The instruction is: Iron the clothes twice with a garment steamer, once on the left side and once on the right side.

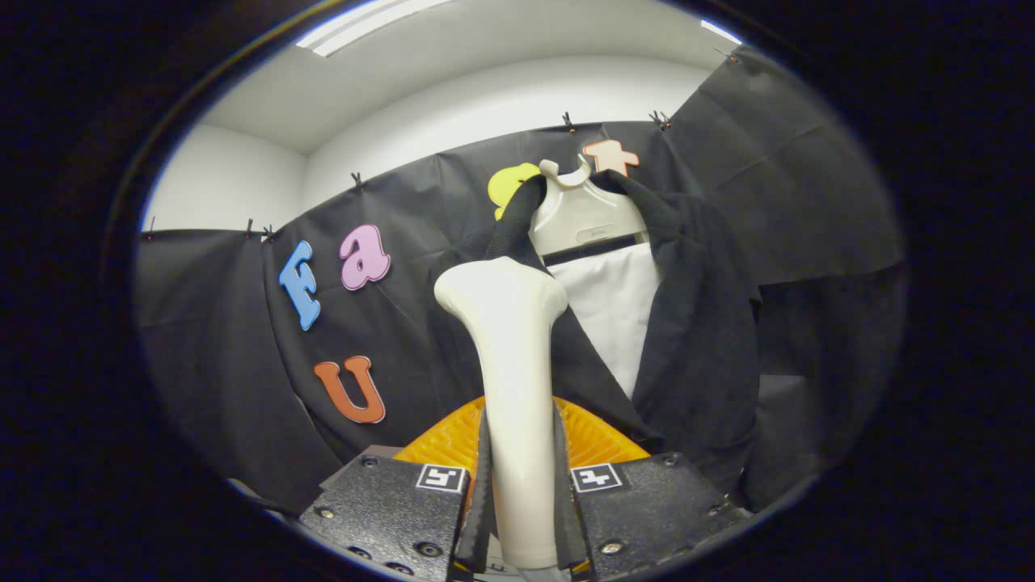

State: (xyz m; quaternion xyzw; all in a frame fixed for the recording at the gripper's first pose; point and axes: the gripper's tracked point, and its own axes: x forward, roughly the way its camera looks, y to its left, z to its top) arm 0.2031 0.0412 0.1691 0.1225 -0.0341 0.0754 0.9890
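A: Fingers (521, 493)?

B: Pinching the handle of the garment steamer (511, 364), one on each side, both pressed flat against it. The handle stands upright between them and runs up past them.

A: Steamer head?

B: Pale, flared at the top, at about chest height of the garment. It stands in front of the garment's left front panel as seen from here. Whether it touches the cloth, I cannot tell; the head's working face points away from the camera.

A: The garment?

B: A dark jacket (695, 323), open at the front, hung on a pale hanger form (578, 218) against the booth's black wall. Ribbed collar edges run down both sides of the neck. A white panel (610, 315) shows in the opening between the two fronts, with a dark band across its top.

A: Anything else near the fingers?

B: An orange ribbed piece (441, 440), fan-shaped, just behind the fingers and partly hidden by them and the handle. What it belongs to is unclear.

A: Surroundings?

B: White wall and ceiling above the cloth, a ceiling light strip (356, 28) overhead. Small clips (568, 123) pin the cloth's top edge.
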